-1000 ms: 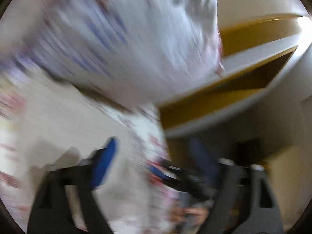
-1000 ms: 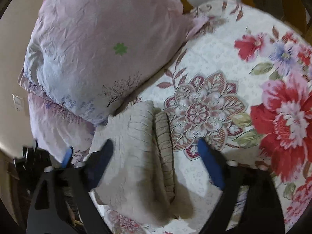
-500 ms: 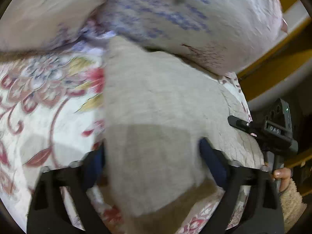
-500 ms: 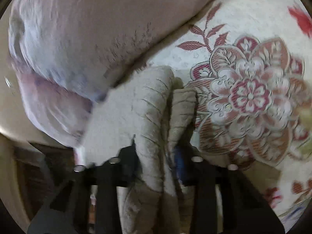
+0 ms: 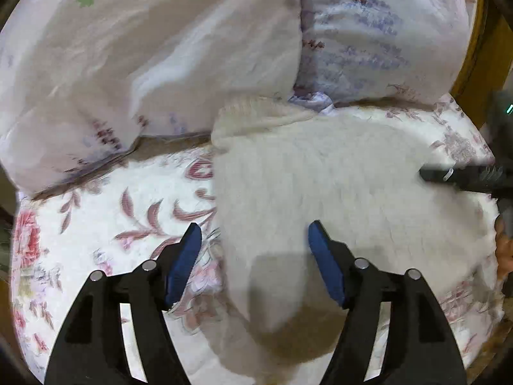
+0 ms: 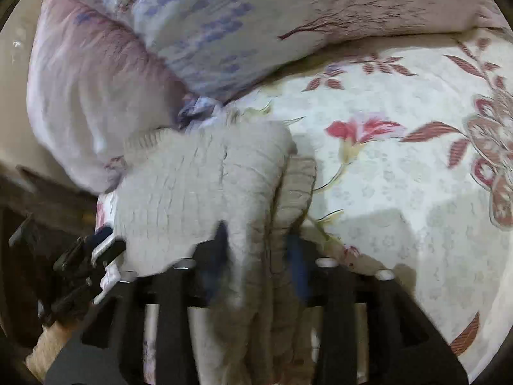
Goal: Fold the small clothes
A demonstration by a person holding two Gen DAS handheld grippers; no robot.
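A beige knit garment [image 5: 320,192] was seen lying on a floral bedsheet [image 5: 96,224], centre to right of the left wrist frame, with its ribbed edge touching the pillows [image 5: 160,48] at the top. In the right wrist view the same garment [image 6: 198,186] sat at lower centre, bunched into a fold.

The left hand-held gripper [image 5: 255,266] was released, jaws spread wide over the garment's left edge, nothing held. The right hand-held gripper [image 6: 256,256] was clenched on a bunched fold of the garment, cloth seen pinched between the blue pads [image 6: 296,269]; the frame was blurred there.

Risks, as judged: only a thick bunch was pinched by the right side, so layers could slip out unevenly when pulled, and the fold would be spoiled. With the left side grasping nothing, the garment could be dragged across the bedsheet rather than folded. The ribbed edge could be caught under the pillows. The bedsheet itself could be nipped together with the knit, since the left pads hung close to it.

No containers were seen in either view.
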